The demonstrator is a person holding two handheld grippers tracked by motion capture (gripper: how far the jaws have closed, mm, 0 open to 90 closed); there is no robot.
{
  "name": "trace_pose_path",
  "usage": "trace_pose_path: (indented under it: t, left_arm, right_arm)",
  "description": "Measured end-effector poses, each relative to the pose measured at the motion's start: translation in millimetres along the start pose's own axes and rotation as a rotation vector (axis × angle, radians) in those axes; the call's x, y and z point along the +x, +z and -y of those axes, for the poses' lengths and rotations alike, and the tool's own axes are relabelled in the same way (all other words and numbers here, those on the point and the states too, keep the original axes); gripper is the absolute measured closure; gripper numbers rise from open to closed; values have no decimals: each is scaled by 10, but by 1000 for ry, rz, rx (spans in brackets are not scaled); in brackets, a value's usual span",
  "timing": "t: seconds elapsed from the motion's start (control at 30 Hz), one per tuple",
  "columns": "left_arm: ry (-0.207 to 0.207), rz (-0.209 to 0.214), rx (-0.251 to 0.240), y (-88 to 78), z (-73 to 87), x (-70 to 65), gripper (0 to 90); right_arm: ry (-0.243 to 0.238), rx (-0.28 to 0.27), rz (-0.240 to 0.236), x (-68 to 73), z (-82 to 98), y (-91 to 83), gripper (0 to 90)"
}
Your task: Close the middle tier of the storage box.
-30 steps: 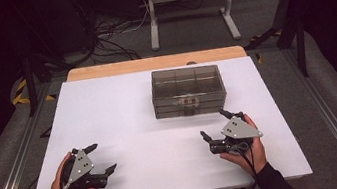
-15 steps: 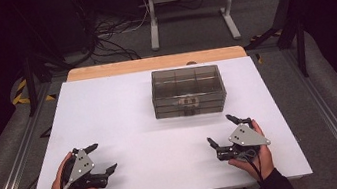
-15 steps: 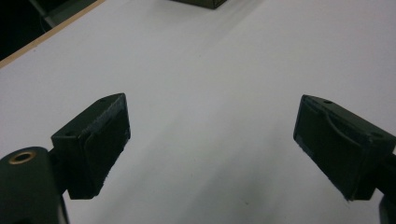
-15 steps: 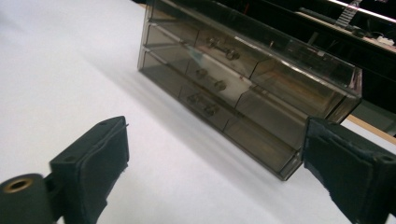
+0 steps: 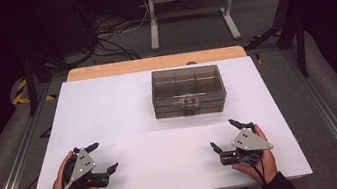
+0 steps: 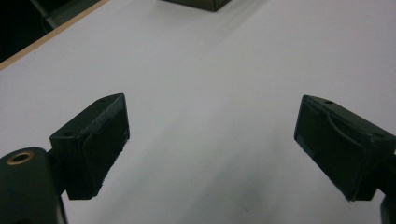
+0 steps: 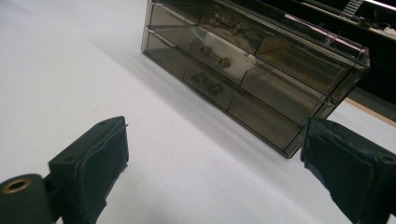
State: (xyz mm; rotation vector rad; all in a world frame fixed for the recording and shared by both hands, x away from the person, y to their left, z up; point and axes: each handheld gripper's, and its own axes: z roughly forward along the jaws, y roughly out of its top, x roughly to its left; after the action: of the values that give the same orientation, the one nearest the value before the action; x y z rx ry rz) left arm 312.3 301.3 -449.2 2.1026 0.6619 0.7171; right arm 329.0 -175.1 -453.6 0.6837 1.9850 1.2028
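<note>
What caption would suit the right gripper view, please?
Open right gripper facing a smoky translucent plastic drawer box on the white table.

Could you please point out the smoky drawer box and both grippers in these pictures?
Drawer box (image 5: 188, 91): high view, front face.
Left gripper (image 5: 102, 157): high view, midway between its open fingertips.
Right gripper (image 5: 223, 135): high view, midway between its open fingertips.

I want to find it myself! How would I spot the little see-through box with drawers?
Look at the big white table. Toward its far middle, near the wooden edge, stands the drawer box. It is smoky, see-through plastic with small knobs on its front, and nothing else stands near it.
</note>
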Motion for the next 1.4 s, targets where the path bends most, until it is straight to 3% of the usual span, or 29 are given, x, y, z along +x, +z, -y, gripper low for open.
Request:
trace_pose_path:
  t: [0.43, 1.4]
  left_arm:
    - [6, 2, -14, -37, 8, -5, 112]
    - [-10, -12, -7, -18, 18, 0, 80]
  right_arm:
    - [22, -19, 6, -2, -27, -17, 84]
    - [-2, -17, 15, -1, -35, 8, 89]
